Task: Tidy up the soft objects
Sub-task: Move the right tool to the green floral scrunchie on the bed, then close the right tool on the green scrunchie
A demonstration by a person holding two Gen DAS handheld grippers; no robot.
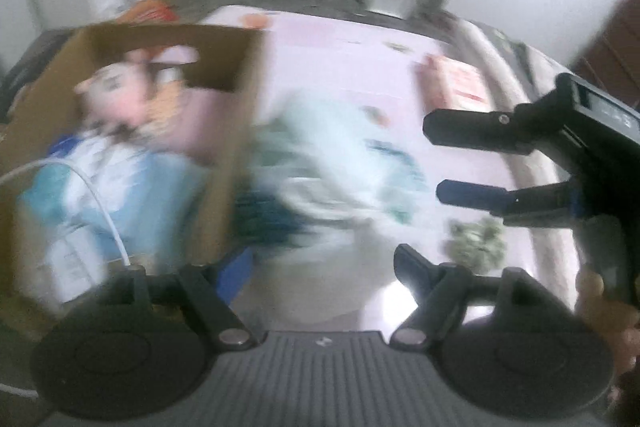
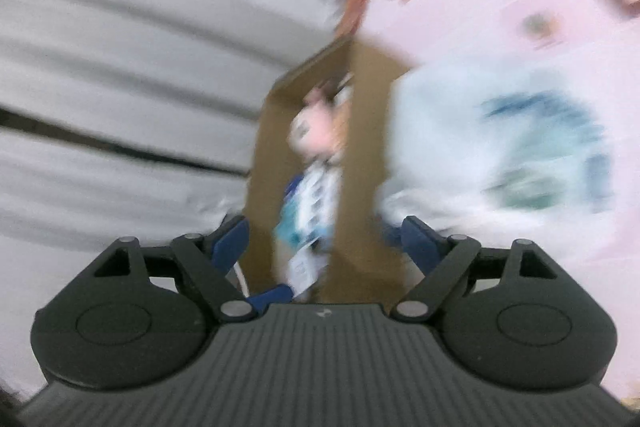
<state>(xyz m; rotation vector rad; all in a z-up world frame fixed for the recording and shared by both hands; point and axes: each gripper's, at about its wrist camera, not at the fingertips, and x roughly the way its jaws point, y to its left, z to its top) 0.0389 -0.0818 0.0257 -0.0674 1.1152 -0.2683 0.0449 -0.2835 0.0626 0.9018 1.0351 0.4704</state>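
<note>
- Both my tools stand released, nothing between the jaws: left tool, right tool.
- The pale blue printed cloth lies limp on the pink bed sheet; I'd pinch a bunched fold.
- The brown cardboard box beside it holds the pink plush doll.

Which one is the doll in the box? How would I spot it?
Find the brown cardboard box standing on the pink sheet. Inside, near its far end, lies the doll, above a blue and white soft thing. It is the only thing there with a pale face and pink around its head.
</note>
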